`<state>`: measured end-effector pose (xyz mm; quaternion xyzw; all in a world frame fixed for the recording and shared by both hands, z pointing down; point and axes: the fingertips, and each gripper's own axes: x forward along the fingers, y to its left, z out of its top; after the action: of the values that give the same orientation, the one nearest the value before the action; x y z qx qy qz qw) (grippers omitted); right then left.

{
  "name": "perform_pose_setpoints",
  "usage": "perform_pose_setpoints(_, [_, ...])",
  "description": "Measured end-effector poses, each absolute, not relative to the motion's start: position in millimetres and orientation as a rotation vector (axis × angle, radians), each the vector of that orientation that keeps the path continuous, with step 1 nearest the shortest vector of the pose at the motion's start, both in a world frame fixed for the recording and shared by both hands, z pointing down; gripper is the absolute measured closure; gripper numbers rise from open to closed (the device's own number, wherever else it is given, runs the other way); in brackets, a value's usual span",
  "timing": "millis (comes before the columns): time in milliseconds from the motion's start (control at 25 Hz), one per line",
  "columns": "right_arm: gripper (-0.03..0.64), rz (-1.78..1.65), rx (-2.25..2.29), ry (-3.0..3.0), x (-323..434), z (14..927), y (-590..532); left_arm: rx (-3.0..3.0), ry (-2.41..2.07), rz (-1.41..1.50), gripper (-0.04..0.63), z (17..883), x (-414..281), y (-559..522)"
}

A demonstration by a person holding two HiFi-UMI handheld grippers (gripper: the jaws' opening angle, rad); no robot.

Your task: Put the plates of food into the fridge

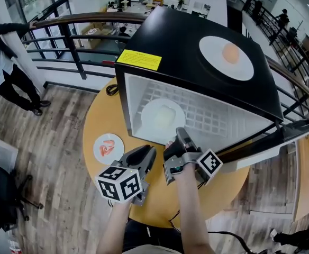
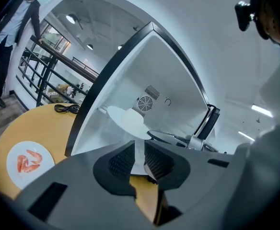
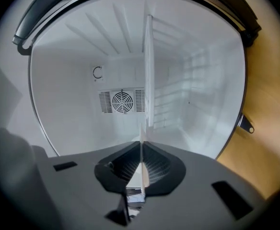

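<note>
Right gripper view: my right gripper (image 3: 141, 150) is clamped on the rim of a white plate (image 3: 148, 80), seen edge-on inside the fridge (image 3: 73, 104). Only the head view shows the plate's round face with a pale mound on it. My left gripper (image 2: 139, 150) has its jaws slightly apart, with nothing between them.

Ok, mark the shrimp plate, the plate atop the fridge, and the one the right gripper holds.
shrimp plate (image 1: 99, 155): head view, bare lower-left part.
fridge-top plate (image 1: 218, 67): head view, bare white lower part.
held plate (image 1: 148, 114): head view, left rim.
</note>
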<state>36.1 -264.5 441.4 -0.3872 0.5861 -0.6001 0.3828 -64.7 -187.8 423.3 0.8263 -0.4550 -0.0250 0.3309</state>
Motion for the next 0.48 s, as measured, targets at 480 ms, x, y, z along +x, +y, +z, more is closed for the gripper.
perform_pose_setpoints(480, [0.591,-1.556,-1.056,1.487,27,444,-287,2.239,-1.179,0.057,0.531,437,-50,-224])
